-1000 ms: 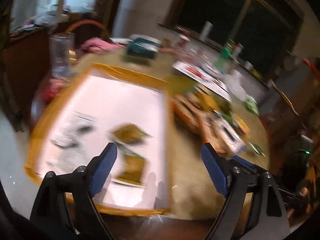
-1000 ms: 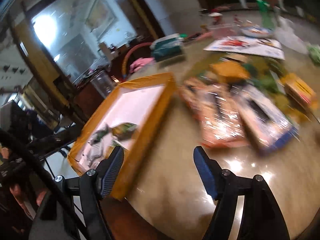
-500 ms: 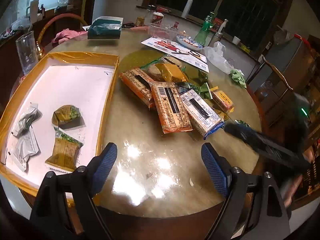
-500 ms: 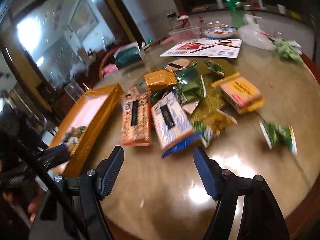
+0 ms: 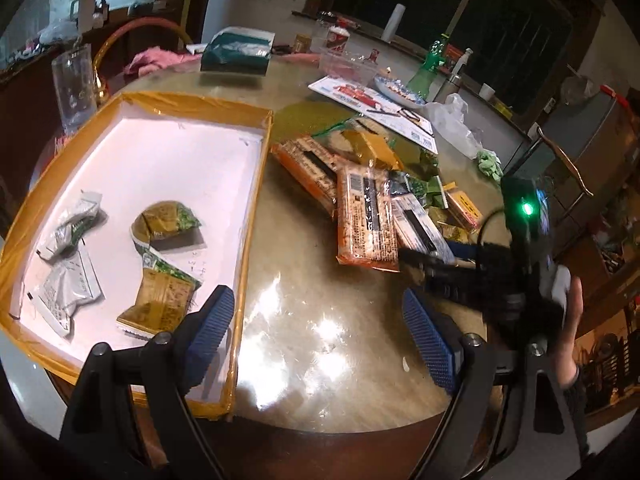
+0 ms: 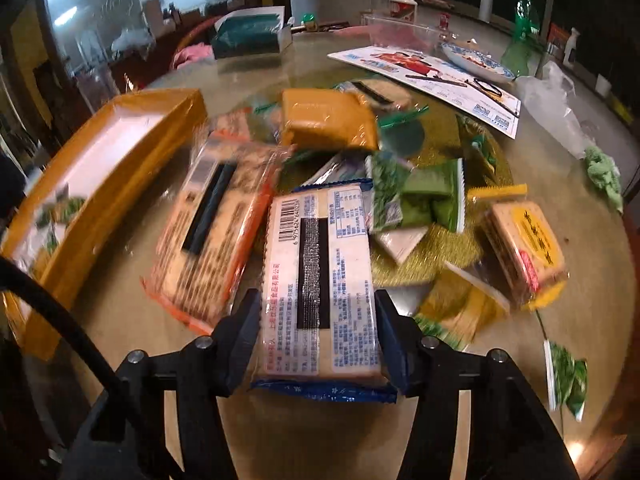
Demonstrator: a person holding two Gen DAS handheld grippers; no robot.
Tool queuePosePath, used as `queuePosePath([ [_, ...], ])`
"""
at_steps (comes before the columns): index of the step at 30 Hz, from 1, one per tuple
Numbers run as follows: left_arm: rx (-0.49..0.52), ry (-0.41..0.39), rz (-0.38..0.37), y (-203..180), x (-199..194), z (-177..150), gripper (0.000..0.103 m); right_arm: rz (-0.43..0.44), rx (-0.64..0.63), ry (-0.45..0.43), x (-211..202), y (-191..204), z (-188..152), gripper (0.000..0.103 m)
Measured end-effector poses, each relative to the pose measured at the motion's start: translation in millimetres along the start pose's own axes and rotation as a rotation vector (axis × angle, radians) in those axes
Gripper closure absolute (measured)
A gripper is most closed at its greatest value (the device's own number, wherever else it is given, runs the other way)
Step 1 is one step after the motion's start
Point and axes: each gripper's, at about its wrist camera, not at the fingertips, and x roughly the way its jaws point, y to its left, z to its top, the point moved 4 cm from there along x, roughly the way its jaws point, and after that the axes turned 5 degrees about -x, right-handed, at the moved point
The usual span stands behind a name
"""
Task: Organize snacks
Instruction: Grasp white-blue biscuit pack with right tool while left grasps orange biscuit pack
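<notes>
Round glossy surface (image 5: 304, 320), crowded with snacks. At its left edge, yellow-rimmed tray (image 5: 256, 184) with four small packets inside. Just right of the tray, orange-edged packet (image 6: 208, 240). Touching its right side, blue-edged cracker pack (image 6: 316, 272), near the surface's front edge, long axis pointing away from the camera, barcode end far. Probably light and fairly stiff, with slick crinkly film; best gripped across the short width at the near end, as now. Right gripper (image 6: 316, 340): jaws pinching the pack's long sides. Left gripper (image 5: 316, 328): jaws spread, empty, over bare surface beside the tray.
</notes>
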Motion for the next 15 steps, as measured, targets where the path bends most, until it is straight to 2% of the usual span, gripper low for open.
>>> queuePosePath([
  [2, 0.003, -0.002, -0.009, 0.6, 0.0, 0.1, 0.017, 0.002, -0.007, 0.014, -1.0, 7.5, -7.9, 0.045],
  [5, -0.001, -0.004, 0.003, 1.4, 1.6, -0.9, 0.017, -0.028, -0.006, -0.002, -6.3, 11.7, -14.5, 0.047],
  [9, 0.004, 0.003, -0.003, -1.8, 1.7, -0.8, 0.017, -0.011, 0.108, -0.015, -18.6, 1.1, -29.7, 0.048],
  [11, 0.021, -0.003, 0.003, -5.0, 3.7, -0.7, 0.017, 0.022, 0.165, -0.04, -27.5, -5.4, -38.8, 0.048],
  [15, 0.028, 0.037, -0.001, -13.5, 15.6, -2.0, 0.017, 0.073, 0.286, -0.099, -43.8, -19.3, -61.7, 0.048],
])
